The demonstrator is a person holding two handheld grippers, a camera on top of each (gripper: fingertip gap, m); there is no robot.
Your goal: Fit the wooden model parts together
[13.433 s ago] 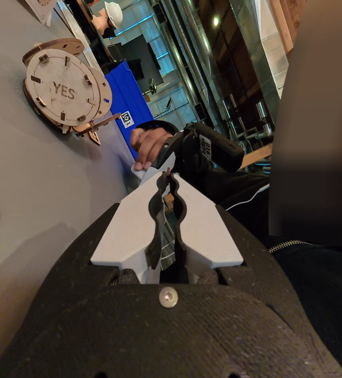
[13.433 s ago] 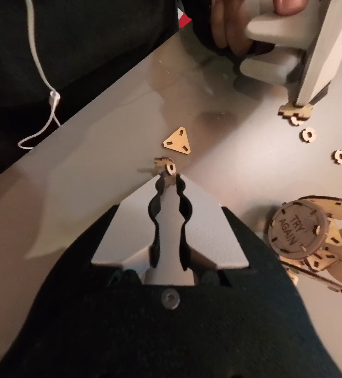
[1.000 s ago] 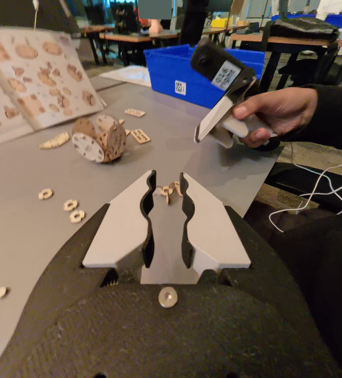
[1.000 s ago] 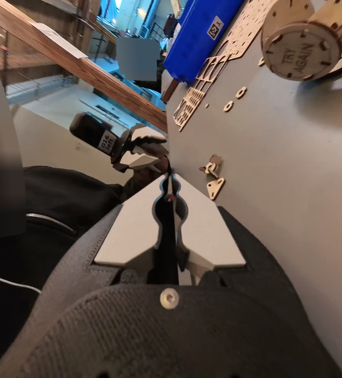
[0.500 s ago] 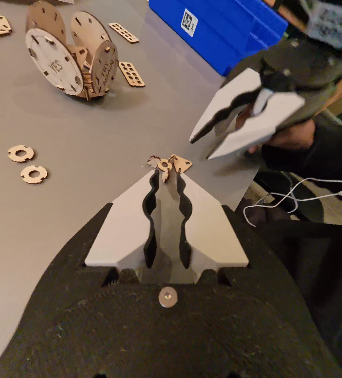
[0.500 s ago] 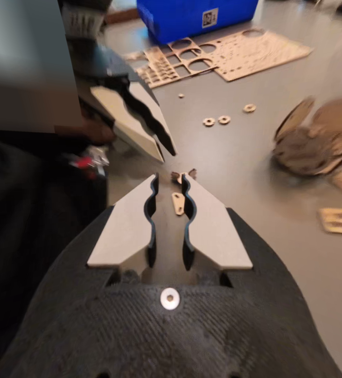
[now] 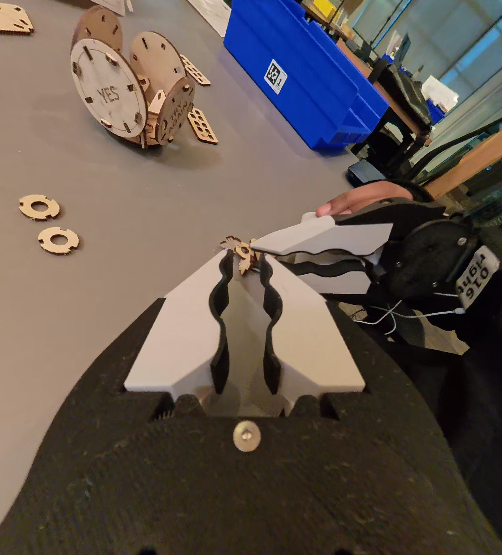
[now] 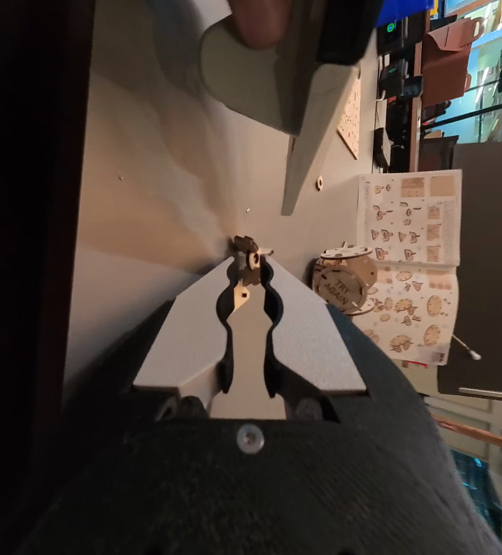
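Both tools meet near the bench's right edge: right tool (image 8: 248, 264) grips the small wooden piece (image 7: 245, 255), which lies between the left tool's (image 7: 245, 259) parted, non-pressing fingers; wooden disc model (image 7: 129, 99) stands well apart.

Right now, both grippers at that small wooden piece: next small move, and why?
Probably hold the left gripper steady and ease the right gripper closed. Both sets of fingertips crowd the same small wooden piece on the grey table, and neither grip looks clearly settled.
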